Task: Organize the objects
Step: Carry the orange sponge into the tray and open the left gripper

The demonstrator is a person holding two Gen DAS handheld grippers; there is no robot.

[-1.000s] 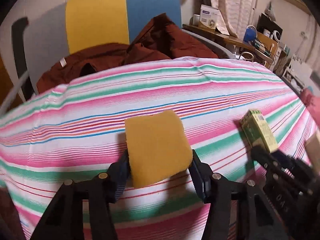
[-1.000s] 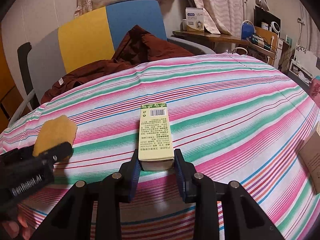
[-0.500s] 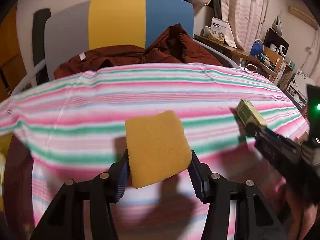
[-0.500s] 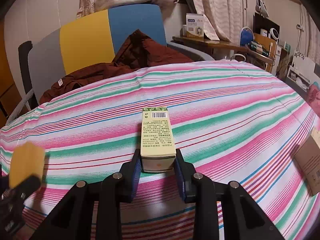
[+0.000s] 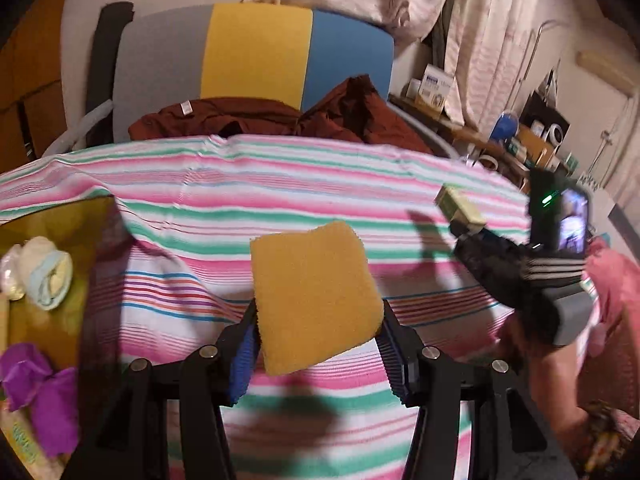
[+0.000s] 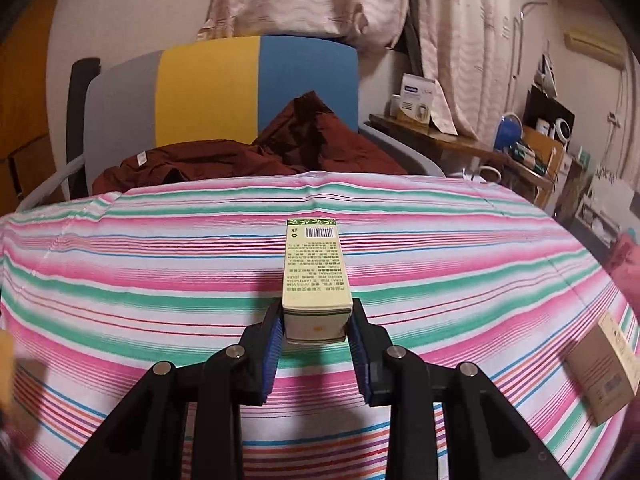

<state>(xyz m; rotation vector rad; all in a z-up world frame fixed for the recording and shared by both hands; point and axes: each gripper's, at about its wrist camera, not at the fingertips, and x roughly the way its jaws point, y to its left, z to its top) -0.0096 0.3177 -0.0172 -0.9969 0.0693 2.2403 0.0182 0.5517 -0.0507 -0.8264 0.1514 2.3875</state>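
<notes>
Presently the left tool (image 5: 316, 332) is clamped on the yellow sponge (image 5: 314, 296), raised above the striped table (image 5: 280, 184); the right tool (image 6: 316, 344) grips the small carton (image 6: 316, 276); advise carrying the sponge toward the box (image 5: 48, 220) at nine o'clock, releasing only once inside.

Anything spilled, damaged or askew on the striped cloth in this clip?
Nothing stands out. The left gripper holds a yellow sponge, the right gripper a small carton, both intact. The striped cloth shows no spill.
</notes>
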